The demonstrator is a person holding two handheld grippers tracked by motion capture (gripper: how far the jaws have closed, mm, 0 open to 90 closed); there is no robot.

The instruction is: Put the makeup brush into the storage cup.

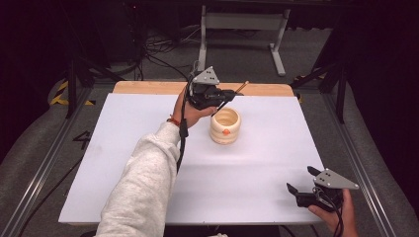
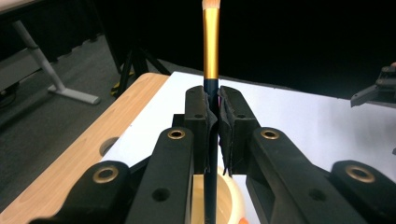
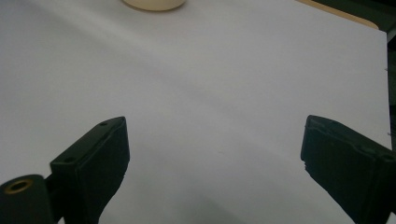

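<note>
My left gripper (image 1: 228, 95) sits in the upper middle of the high view, held in my left hand (image 1: 190, 111), whose pale grey sleeve (image 1: 143, 187) runs down to the bottom edge of the frame. Its jaws are clenched on a slim paintbrush (image 2: 210, 60). In the left gripper view the two black jaws meet at the centre of the frame, and the brush stands straight up between their pads: a dark handle below, a gold metal band above the jaws, and pale bristles at the very top edge. In the high view the brush tip pokes up and to the right of the gripper, over the wooden strip (image 1: 148, 87) at the far edge of the table.

Just below and to the right of that gripper in the high view stands a cream ribbed cup (image 1: 225, 126) with a small orange spot on its front, on the white table top (image 1: 123, 148). In the left gripper view the cup's rim shows at the bottom centre, under the jaws, with the brush handle reaching down towards its mouth.

My right gripper (image 1: 300, 180) rests at the lower right of the high view, in my right hand (image 1: 341, 212), well apart from the cup. Its jaws stand wide apart with nothing between them.
</note>
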